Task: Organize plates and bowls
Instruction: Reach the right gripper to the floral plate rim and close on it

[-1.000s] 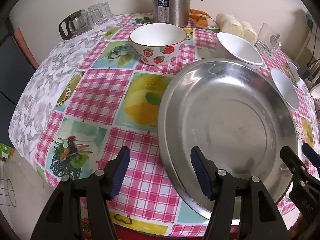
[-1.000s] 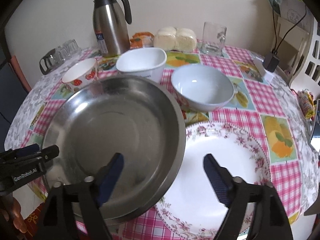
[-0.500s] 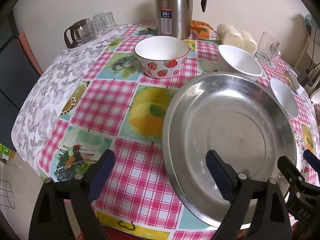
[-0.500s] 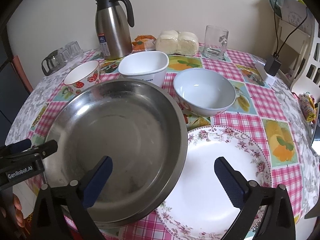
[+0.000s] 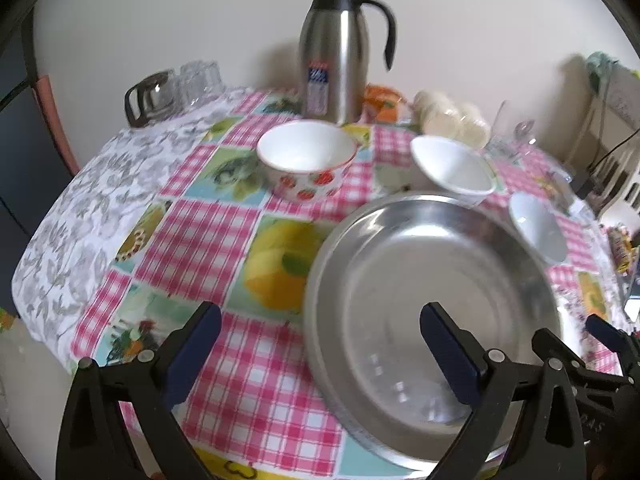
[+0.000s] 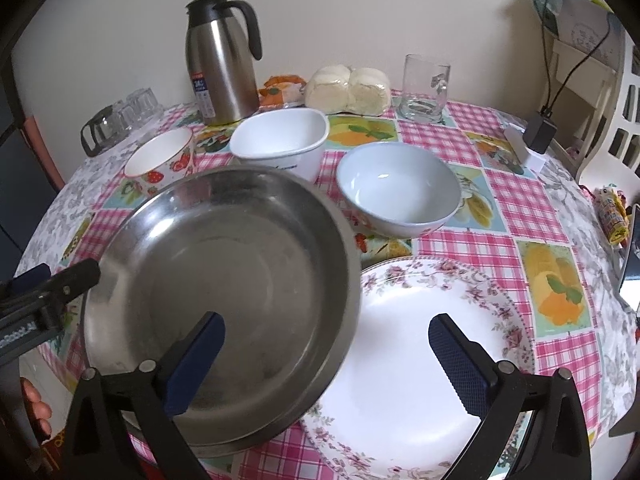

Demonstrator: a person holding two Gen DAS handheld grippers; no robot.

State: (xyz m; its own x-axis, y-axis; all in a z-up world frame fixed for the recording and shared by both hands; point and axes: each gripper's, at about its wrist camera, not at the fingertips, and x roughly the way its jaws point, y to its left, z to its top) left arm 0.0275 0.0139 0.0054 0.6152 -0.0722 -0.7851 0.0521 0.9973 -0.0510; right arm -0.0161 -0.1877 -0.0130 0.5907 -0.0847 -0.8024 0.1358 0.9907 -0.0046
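Pink-and-white gingham tablecloth broken by pale blue and green squares with yellow and orange fruit; grey leaf print on white along its left and right edges. Plain silver steel plate at the near edge. White plate rimmed with small pink roses (near-right edge). White bowl dotted with red strawberries, red line at the lip. Pale blue bowl. White squarish bowl with a small blue mark. Brushed silver flask, black lid and handle, at the far edge.
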